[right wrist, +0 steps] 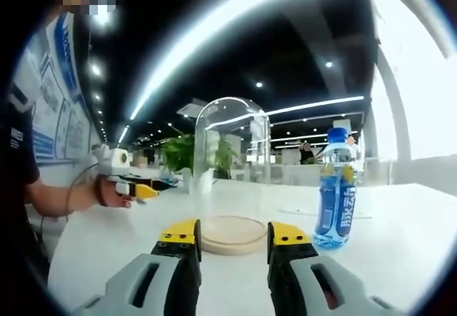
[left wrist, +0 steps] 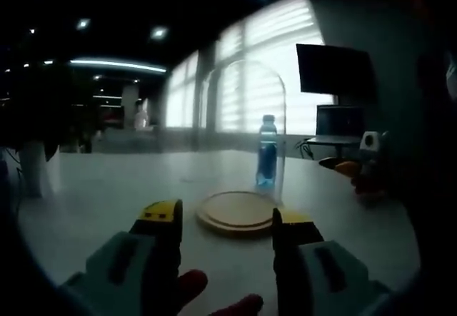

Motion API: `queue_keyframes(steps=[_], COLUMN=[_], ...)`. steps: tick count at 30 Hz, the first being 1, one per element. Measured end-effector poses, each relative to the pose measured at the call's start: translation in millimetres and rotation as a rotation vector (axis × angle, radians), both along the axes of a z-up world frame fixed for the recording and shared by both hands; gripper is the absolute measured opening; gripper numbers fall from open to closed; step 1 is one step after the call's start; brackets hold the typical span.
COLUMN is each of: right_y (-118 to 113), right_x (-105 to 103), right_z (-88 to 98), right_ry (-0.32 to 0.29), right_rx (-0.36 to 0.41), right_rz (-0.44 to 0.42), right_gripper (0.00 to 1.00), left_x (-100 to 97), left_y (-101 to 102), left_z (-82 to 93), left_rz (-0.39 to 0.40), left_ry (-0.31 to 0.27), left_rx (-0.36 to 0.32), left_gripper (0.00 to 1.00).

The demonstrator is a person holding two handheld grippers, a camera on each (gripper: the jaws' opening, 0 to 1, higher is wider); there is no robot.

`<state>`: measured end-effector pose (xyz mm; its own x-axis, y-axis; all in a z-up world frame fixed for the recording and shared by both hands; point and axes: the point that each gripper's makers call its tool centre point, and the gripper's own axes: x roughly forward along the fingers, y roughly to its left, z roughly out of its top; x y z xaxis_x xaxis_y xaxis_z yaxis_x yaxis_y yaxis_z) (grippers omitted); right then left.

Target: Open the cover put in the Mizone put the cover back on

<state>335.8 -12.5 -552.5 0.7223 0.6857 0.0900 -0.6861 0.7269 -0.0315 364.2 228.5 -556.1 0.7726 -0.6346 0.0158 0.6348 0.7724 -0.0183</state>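
Progress, as we judge it: nothing of the task is yet done, for the clear glass bell-shaped cover stands seated on its round pale wooden base, and the blue-labelled clear plastic Mizone bottle with a blue cap stands upright on the white table outside the cover, just beside the base on its right; lifting the cover, setting the bottle on the base and replacing the cover all remain. Going left to right in the right gripper view, we list: a person's hand holding the left gripper, its yellow-tipped jaws pointing toward the cover and apart from it; the cover, a tall smooth dome, thin-walled and transparent; the base, a flat matt disc with a low rim; the bottle, slim, glossy, waisted. Our right gripper, grey-bodied with black jaws and yellow tips, has its jaws parted and empty, framing the base without touching it. In the left gripper view, dimmer, the left gripper likewise has its jaws spread with nothing between them, short of the base; the cover rises faintly above it, and the bottle stands behind, seen through the glass.
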Motion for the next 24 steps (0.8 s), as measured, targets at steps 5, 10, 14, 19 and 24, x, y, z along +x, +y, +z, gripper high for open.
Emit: queue_keyframes(steps=[5,10,14,19,24], right_y=[1.6,0.9,0.0,-2.4,4.4], right_x=[0.0,0.0,4.0,10.6,9.6], right_z=[-1.9,-1.9,-1.9,0.4,9.1], right_ry=[0.005,0.006,0.015,0.025,0.005], right_rx=[-0.008,-0.004,0.006,0.011,-0.024], right_rz=[0.006,0.004,0.004,-0.008,0.000], right_gripper=[0.31,0.33,0.33,0.33,0.35], left_x=[-0.9,-0.2,-0.5,2.7,7.1], left_y=[0.3,3.0,3.3,5.5,4.1], left_z=[3.3,6.5,6.6,6.6,10.2], left_rz=[-0.006,0.005,0.005,0.009,0.006], left_ry=[-0.003,-0.014,-0.011,0.002,0.008], left_rx=[-0.016,-0.029,-0.032,-0.051,-0.069], left_gripper=[0.46,0.53,0.52,0.52,0.52])
